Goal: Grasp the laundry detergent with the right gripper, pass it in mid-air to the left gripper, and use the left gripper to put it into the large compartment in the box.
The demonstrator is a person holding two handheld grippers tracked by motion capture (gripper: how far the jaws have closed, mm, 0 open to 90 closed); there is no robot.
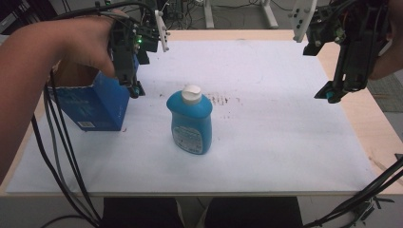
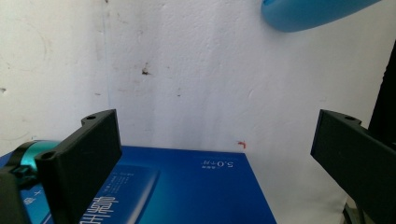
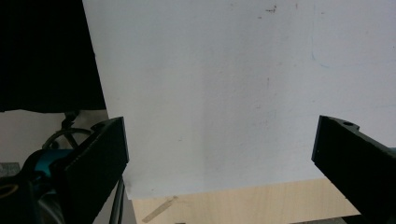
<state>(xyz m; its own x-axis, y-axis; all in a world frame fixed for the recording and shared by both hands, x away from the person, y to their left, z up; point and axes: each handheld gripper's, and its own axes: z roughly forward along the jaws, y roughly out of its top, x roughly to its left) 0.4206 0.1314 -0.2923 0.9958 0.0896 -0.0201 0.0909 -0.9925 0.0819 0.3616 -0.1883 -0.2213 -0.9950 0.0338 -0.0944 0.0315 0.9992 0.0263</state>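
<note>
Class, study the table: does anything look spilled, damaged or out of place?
Brownish smudges stain the white sheet just behind the upright blue bottle. The open blue box looks undamaged.

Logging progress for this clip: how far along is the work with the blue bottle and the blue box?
Done: the blue plastic bottle with a white cap stands upright on the white sheet, outside the open blue cardboard box. In hand: nothing; the left claw hovers open over the box, the right claw open above the sheet's edge. Left: any grasp of bottle or box.
</note>
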